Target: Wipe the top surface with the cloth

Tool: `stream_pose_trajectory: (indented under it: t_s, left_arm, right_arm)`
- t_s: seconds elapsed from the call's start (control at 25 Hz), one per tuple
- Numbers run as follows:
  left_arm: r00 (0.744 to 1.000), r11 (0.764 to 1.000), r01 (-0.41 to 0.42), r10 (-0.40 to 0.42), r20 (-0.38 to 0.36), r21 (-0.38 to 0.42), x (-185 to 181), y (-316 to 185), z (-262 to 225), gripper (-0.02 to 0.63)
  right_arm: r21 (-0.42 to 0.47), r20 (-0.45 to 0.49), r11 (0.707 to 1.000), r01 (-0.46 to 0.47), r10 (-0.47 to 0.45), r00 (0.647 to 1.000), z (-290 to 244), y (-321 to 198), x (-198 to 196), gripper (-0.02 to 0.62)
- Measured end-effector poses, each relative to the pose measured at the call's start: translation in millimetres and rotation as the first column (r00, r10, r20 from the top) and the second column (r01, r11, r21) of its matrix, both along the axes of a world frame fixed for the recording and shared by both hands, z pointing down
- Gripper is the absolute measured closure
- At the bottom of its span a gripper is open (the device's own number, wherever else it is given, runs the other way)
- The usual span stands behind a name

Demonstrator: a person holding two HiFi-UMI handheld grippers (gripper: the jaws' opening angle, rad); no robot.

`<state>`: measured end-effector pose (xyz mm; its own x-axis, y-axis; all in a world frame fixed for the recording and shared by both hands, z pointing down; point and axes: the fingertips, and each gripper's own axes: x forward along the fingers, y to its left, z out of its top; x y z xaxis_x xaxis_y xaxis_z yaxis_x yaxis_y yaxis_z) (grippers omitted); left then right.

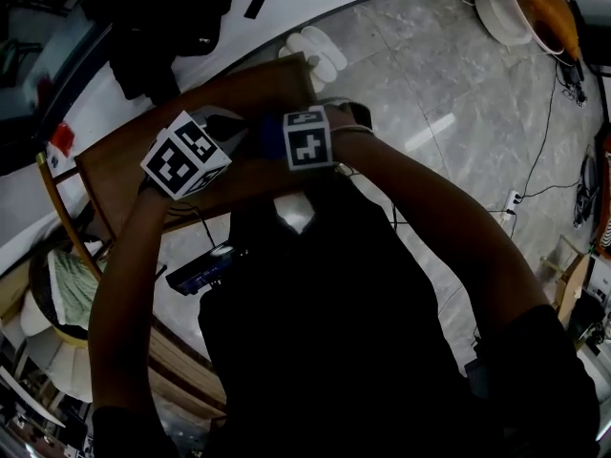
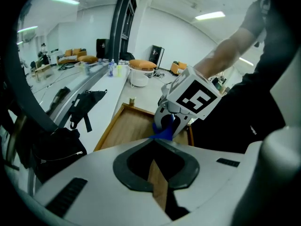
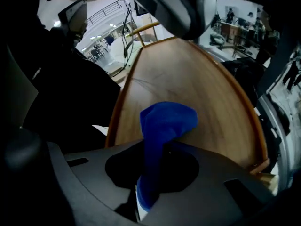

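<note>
A brown wooden table top [image 1: 124, 175] with a raised rim lies below me. The right gripper [image 3: 157, 173] is shut on a blue cloth [image 3: 164, 126], whose bunched end hangs over the wood [image 3: 188, 74] near its edge. In the left gripper view the right gripper [image 2: 165, 126] and its marker cube hover over the far part of the table [image 2: 127, 126], the cloth [image 2: 164, 132] dangling from it. The left gripper [image 2: 153, 161] is shut with nothing in it and faces the right one. In the head view the left gripper [image 1: 224, 132] and the right gripper [image 1: 277, 139] are close together above the table.
A black bag [image 2: 84, 102] lies on the white counter beside the table. White slippers [image 1: 315, 51] sit on the marble floor past the table's far corner. A chair with a basket [image 1: 67, 284] stands at the left, and cables [image 1: 544, 151] run across the floor at the right.
</note>
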<state>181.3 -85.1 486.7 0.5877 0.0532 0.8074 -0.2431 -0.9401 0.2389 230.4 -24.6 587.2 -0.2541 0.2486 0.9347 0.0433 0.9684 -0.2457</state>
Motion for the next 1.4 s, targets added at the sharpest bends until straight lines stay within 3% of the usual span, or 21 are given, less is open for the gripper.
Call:
stream_pose_trajectory:
  t_s: [0.32,0.48,0.56,0.68,0.76,0.84,0.92,1.04,1.2,1.4]
  left_arm:
    - [0.999,0.999,0.041,-0.041,0.019,-0.002,-16.8,19.9,-8.4,0.597]
    - [0.995,0.995,0.095,-0.095,0.024,0.005,-29.2,22.5,-12.8,0.597]
    - [0.991,0.992,0.129,-0.130,0.035,0.013,-35.6,22.5,-15.6,0.597]
    - [0.979,0.980,0.196,-0.197,0.050,0.029,-42.9,25.6,-27.2,0.597]
    - [0.970,0.970,0.235,-0.237,0.043,0.054,-45.9,26.1,-43.1,0.597]
    - [0.960,0.958,0.274,-0.277,0.026,0.085,-53.3,24.4,-62.8,0.597]
    - [0.945,0.939,0.324,-0.328,0.009,0.116,-65.3,24.9,-81.5,0.597]
    - [0.918,0.906,0.393,-0.397,-0.011,0.159,-82.9,36.8,-103.9,0.597]
    - [0.879,0.860,0.476,-0.466,-0.099,0.186,-98.4,55.3,-133.1,0.597]
    - [0.800,0.781,0.587,-0.519,-0.302,0.213,-118.1,81.4,-184.8,0.597]
  right_arm:
    - [-0.193,-0.042,0.974,0.120,-0.130,0.991,0.1,74.3,13.6,0.532]
    - [-0.181,-0.062,0.974,0.137,-0.150,0.987,1.4,77.5,15.8,0.532]
    - [-0.212,-0.013,0.970,0.115,-0.120,0.993,-1.4,80.1,7.9,0.532]
    - [-0.340,0.122,0.939,0.054,-0.012,0.992,-17.7,92.0,-8.8,0.532]
    - [-0.342,0.146,0.939,-0.024,0.079,0.986,-29.6,73.5,-5.1,0.532]
    - [-0.313,0.227,0.943,-0.110,0.186,0.956,-55.5,39.9,-15.9,0.532]
    - [-0.337,0.359,0.923,-0.184,0.306,0.882,-92.0,12.4,-39.9,0.532]
    - [-0.416,0.552,0.881,-0.226,0.442,0.707,-167.4,-10.2,-72.0,0.532]
    - [-0.458,0.747,0.876,-0.152,0.472,0.468,-272.6,-10.0,-88.8,0.532]
    - [-0.471,0.853,0.880,-0.065,0.473,0.222,-372.1,24.0,-78.8,0.532]
